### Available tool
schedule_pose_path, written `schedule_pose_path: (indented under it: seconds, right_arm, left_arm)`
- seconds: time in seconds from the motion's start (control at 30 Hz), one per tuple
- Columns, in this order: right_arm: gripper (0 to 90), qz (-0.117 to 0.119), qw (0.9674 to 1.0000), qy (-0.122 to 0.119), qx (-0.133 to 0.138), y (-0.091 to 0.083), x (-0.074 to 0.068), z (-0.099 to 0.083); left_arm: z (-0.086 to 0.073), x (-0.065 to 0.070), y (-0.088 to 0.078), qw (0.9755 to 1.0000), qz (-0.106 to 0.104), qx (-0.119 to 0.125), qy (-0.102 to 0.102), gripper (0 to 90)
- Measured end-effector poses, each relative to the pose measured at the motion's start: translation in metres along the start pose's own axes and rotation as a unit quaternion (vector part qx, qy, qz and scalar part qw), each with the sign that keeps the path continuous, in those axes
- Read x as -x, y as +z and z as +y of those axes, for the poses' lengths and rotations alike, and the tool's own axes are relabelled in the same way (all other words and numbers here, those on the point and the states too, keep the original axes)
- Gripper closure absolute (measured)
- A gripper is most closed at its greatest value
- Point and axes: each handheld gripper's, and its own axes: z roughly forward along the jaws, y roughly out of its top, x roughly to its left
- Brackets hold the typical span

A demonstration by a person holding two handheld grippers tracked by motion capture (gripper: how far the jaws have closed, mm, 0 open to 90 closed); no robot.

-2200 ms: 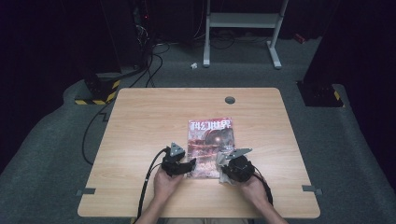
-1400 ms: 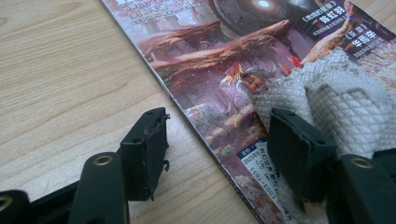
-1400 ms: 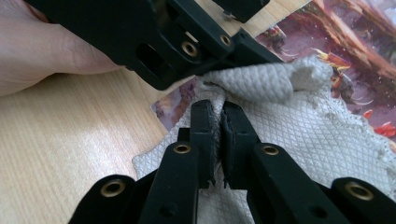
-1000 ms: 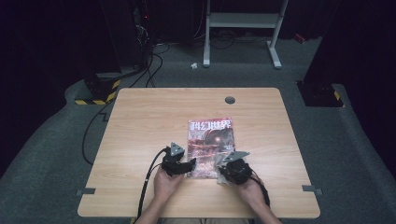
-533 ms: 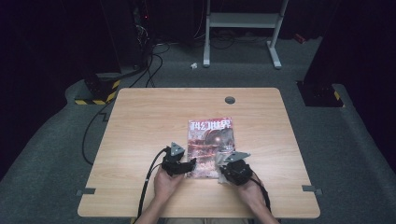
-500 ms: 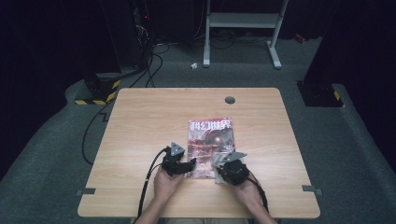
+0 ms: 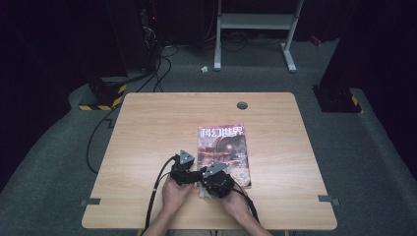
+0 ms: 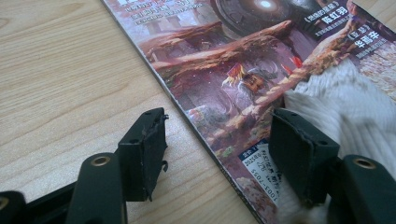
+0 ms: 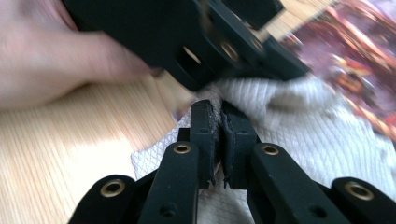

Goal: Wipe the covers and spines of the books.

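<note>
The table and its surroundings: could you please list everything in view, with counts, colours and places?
Table: one, light wood, centre of the high view.
Magazine: one, reddish cover with white characters, flat on the table right of centre.
Cloth: one, white, ribbed, on the magazine's near corner.
Grommet: one, grey, near the table's far edge.
Frame: one, white, on the floor beyond the table.
Striped base: one, yellow and black, on the floor far left.
Left gripper: one, black, open, jaws astride the magazine's edge.
Right gripper: one, black, shut on the cloth.
Hands: two, at the near edge.
</note>
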Motion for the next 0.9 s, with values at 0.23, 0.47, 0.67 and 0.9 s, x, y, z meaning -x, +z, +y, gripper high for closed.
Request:
schedule_pose_path:
  seconds: [0.23, 0.47, 0.67, 0.9]
  right_arm:
    - [83.7, -0.046, 0.9981, 0.041, 0.002, -0.036, 0.03, -0.039]
    - [83.8, -0.09, 0.9915, 0.093, 0.001, -0.074, 0.068, -0.079]
    - [83.7, -0.101, 0.9914, 0.082, -0.015, -0.067, 0.057, -0.068]
    - [83.8, -0.038, 0.9986, 0.034, -0.012, -0.022, 0.021, -0.021]
  left_arm:
    - [0.0, 0.0, 0.0, 1.0, -0.002, 0.0, 0.0, 36.4]
    - [0.0, 0.0, 0.0, 1.0, -0.003, 0.0, 0.001, 36.3]
    - [0.0, 0.001, 0.001, 1.0, -0.003, 0.0, 0.001, 36.2]
    - [0.0, 0.001, 0.001, 1.0, -0.003, 0.0, 0.002, 36.5]
